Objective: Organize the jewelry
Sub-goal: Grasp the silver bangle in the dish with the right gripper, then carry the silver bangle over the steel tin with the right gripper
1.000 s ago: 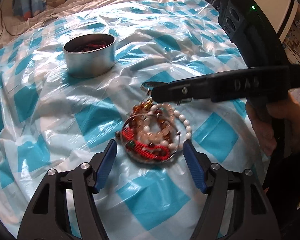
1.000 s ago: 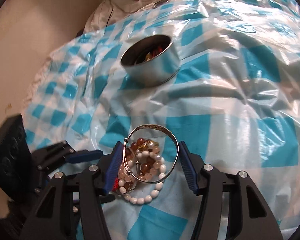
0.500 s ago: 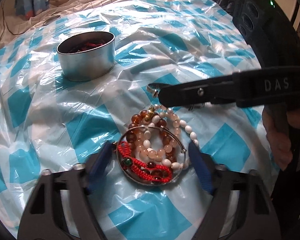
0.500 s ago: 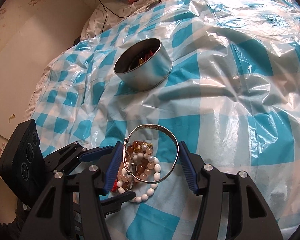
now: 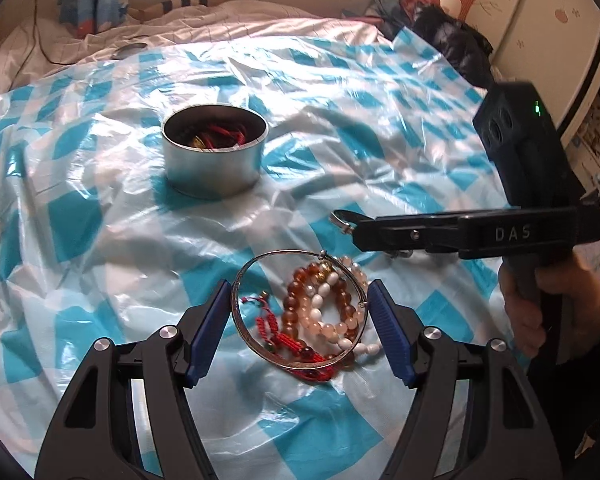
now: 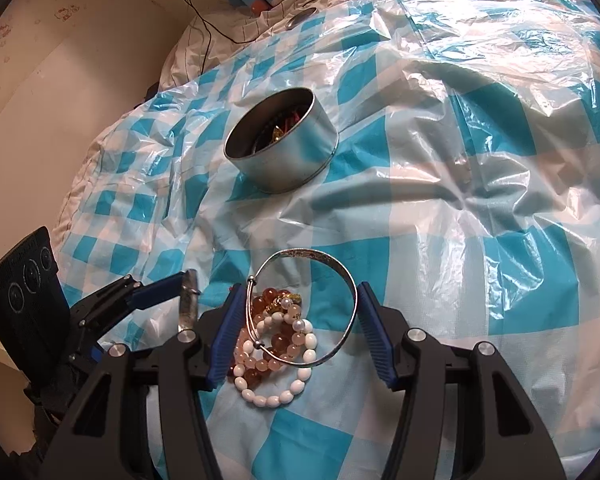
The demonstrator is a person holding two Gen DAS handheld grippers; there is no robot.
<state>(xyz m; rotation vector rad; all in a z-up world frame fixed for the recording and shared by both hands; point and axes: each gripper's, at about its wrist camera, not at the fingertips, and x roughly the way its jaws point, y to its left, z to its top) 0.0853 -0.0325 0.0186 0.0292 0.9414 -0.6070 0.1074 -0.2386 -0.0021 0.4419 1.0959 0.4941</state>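
Each gripper (left (image 5: 300, 330), right (image 6: 296, 336)) clamps its own silver bangle, lifting clear of bead bracelets (image 6: 278, 354), bound for tin (image 5: 215, 150).

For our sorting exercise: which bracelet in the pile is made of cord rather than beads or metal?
The red bracelet: knotted cord, lying inside the left bangle beside the amber and white bead strings.

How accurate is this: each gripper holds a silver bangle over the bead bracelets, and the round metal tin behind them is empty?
One detail is wrong: the round metal tin is not empty. The left wrist view shows red cords inside. The rest stands: the left gripper holds a thin silver bangle, the right gripper a wide silver bangle, over the bead bracelets.
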